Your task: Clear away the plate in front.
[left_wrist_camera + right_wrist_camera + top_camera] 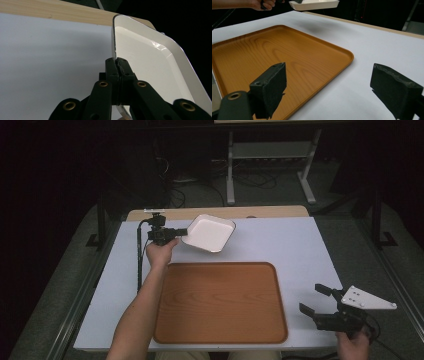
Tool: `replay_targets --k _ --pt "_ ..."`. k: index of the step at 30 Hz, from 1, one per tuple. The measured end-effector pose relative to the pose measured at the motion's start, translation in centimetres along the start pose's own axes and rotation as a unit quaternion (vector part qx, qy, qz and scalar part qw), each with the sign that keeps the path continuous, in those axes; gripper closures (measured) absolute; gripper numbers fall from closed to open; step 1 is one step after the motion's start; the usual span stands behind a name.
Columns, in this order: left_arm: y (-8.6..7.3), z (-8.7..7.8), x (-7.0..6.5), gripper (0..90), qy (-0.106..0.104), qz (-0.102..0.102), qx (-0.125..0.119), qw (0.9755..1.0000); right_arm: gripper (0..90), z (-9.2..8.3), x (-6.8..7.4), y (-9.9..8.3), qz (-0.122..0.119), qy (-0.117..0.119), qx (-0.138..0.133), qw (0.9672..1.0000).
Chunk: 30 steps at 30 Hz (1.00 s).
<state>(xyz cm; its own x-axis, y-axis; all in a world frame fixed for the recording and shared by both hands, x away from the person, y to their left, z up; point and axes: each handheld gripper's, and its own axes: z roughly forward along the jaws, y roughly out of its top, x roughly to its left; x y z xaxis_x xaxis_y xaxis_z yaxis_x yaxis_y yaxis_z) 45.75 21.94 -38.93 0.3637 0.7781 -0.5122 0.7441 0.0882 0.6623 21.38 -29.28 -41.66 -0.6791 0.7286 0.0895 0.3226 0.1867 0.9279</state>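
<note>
In the high view the left gripper (pixel 176 234) holds a white dish (pixel 210 233) by its near-left rim above the white tabletop (pixel 300 250), just beyond the far left corner of the wooden tray (pixel 220 302), while the right gripper (pixel 315 301) rests at the tabletop's near right corner, well apart from both. The left gripper view adds the grip itself, its fingers (pixel 112 68) pinched tight on the dish's thin rim (pixel 115 45). The right gripper view shows its own fingers (pixel 270 87) spread wide with nothing between them, and the dish (pixel 314 5) clear of the tabletop
</note>
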Motion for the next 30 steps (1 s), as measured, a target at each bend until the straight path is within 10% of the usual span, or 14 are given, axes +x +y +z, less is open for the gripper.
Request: replay_targets --k 30 --pt "-0.9 -4.9 -1.2 88.9 -0.025 0.018 -0.022 0.9993 12.6 0.1 0.1 0.0 0.001 -0.003 0.002 1.0000"
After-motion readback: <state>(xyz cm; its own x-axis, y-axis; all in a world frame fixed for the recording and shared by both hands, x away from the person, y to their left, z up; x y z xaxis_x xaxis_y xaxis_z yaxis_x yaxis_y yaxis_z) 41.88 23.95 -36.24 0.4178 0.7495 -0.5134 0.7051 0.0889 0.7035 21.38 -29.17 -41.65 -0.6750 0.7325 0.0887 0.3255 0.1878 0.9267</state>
